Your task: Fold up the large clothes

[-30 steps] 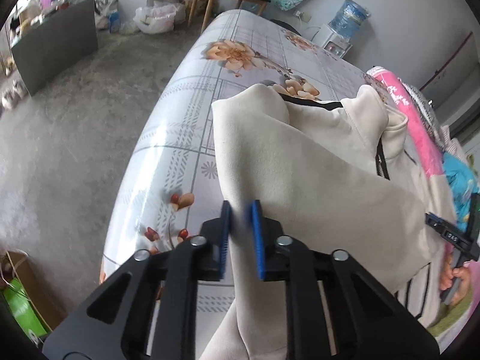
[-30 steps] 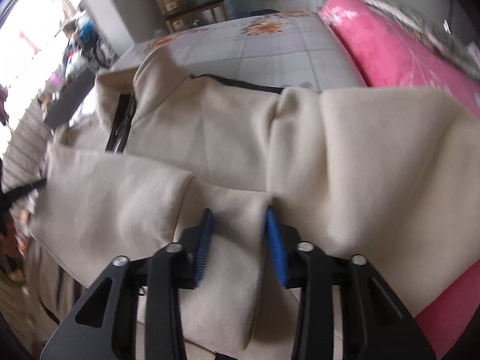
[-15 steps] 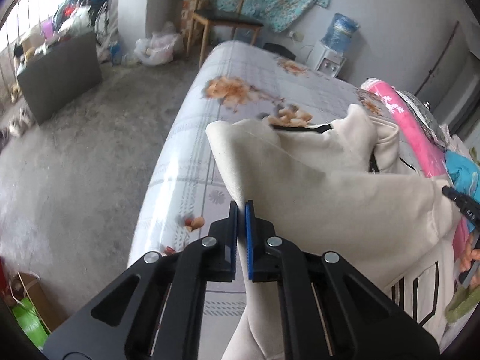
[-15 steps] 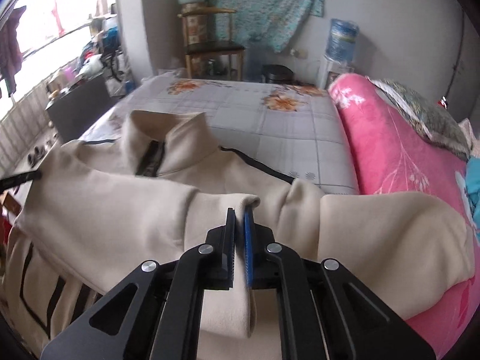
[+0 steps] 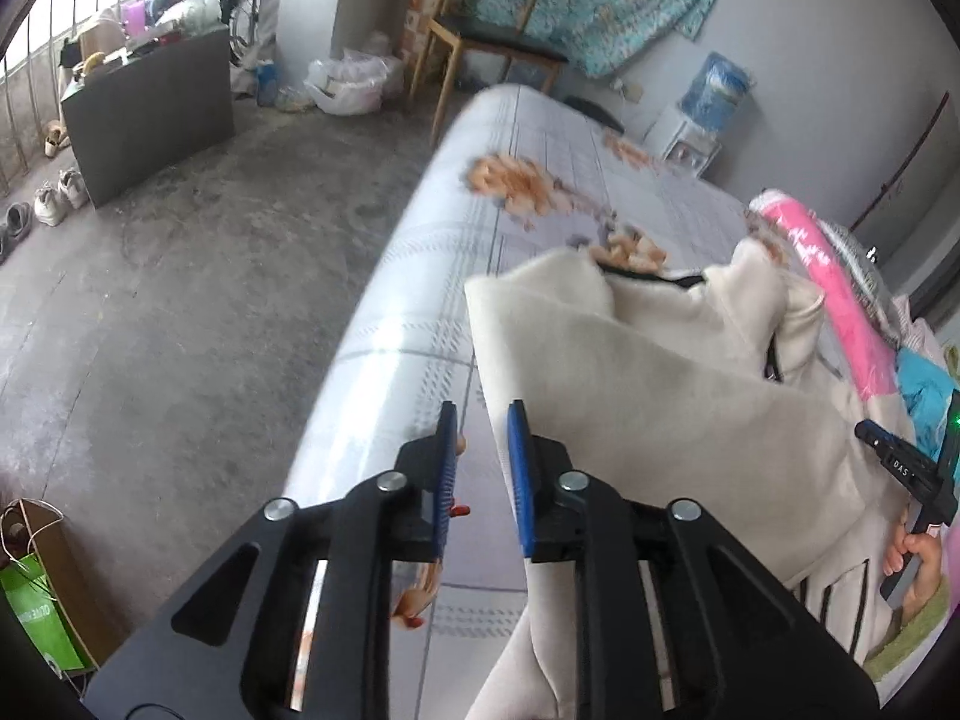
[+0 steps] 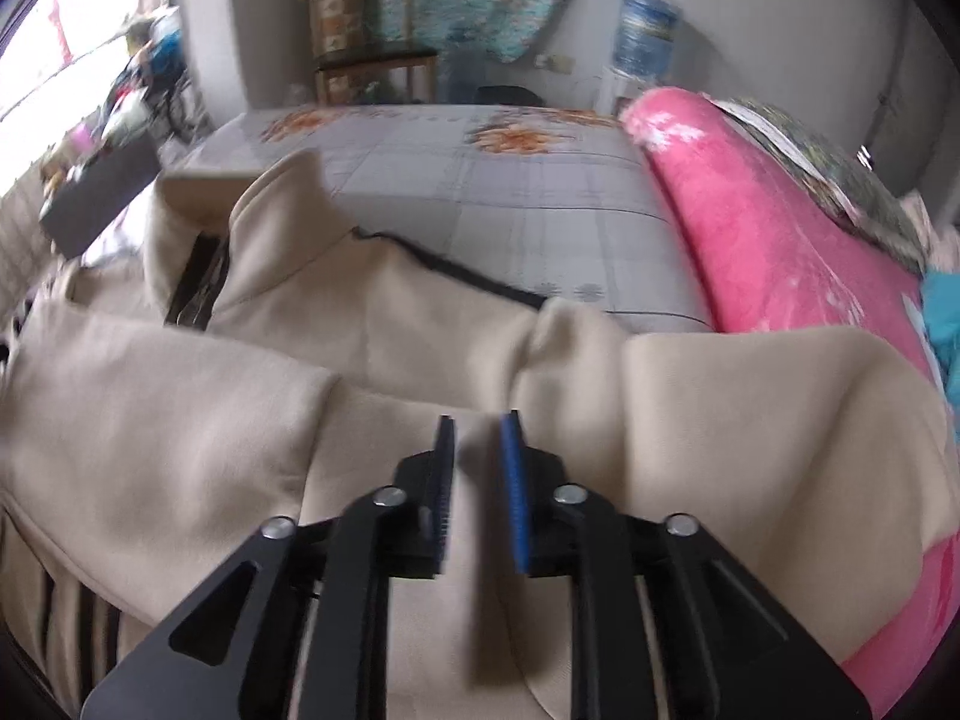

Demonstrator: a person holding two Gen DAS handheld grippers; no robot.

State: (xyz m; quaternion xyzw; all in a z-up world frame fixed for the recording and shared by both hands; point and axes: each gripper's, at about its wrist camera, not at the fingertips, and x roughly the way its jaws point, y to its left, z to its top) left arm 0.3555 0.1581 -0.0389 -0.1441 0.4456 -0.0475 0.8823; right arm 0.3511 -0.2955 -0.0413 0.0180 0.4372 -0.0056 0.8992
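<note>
- Left wrist view: left gripper [image 5: 482, 468] hovering at the bed's [image 5: 420, 276] left edge, fingers [image 5: 521, 474] spreading apart and clamping nothing; folded edge of the cream jacket [image 5: 648, 396] lying just beside the right finger, not pressed between the two.
- Same view: jacket resting on the floral bed sheet, a sleeve laid across the body, collar and zip pointing away; right gripper [image 5: 906, 468] showing at the far right edge, gripped by a hand [image 5: 918, 570].
- Right wrist view: right gripper [image 6: 477, 468] poised over the jacket [image 6: 180, 420], fingers [image 6: 513, 480] likewise parting, cloth lying beneath the gap, unpinched.
- Progress, judging by the layout: sleeves apparently folded inward and released; folding the body in half seemingly remaining.
</note>
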